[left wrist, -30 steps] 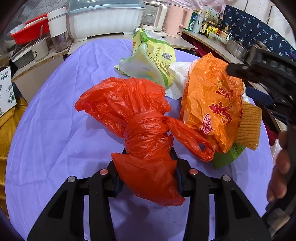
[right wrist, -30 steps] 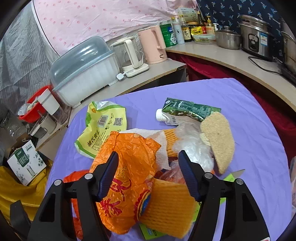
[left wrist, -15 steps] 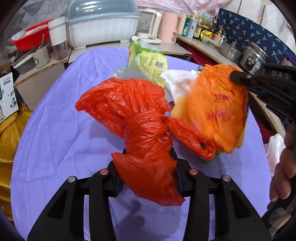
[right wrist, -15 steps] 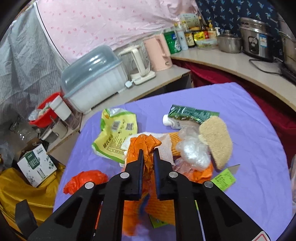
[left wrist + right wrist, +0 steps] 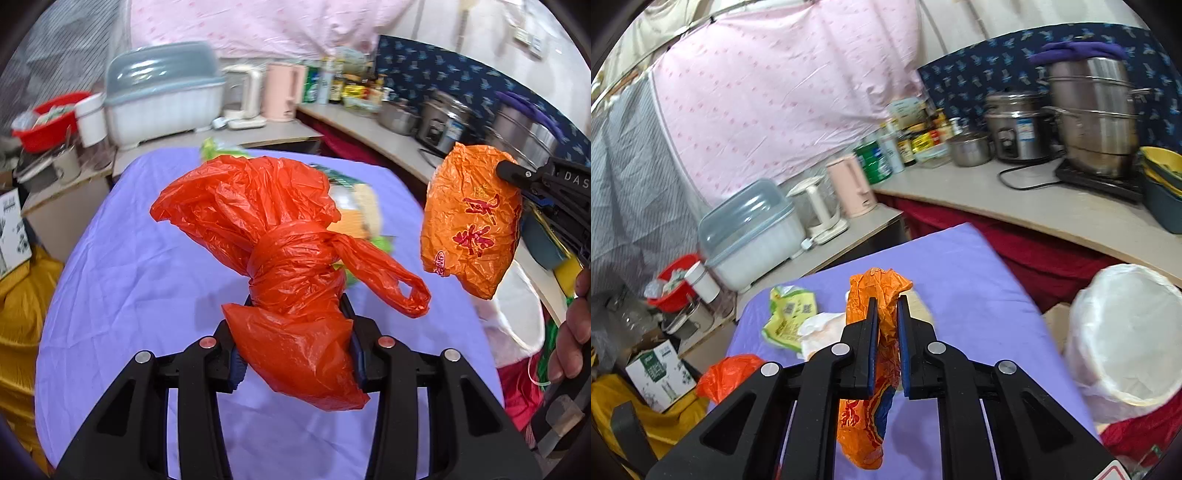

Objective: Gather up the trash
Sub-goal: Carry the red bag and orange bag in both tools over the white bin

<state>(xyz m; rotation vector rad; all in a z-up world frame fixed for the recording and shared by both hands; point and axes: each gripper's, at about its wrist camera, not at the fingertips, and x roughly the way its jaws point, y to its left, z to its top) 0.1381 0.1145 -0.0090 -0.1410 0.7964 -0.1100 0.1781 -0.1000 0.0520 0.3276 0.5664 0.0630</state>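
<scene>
Your left gripper is clamped on the knotted neck of a red plastic bag, which hangs clear above the purple table, its loose handle loop drooping to the right. Your right gripper has just closed, and its blue pads are pinched tight on a crumpled orange bag, which dangles below the jaws off the table; in the left wrist view that same bag hangs past the table's right edge, well apart from the red one. Open purple cloth lies to the left of and beneath the red bag. Left on the table are a green-and-yellow wrapper and a white tissue, near the far left corner. A white-lined bin stands just beside the table's right edge, its mouth open. The counter with pots runs behind it, and a covered dish rack sits beyond the table's far edge.
</scene>
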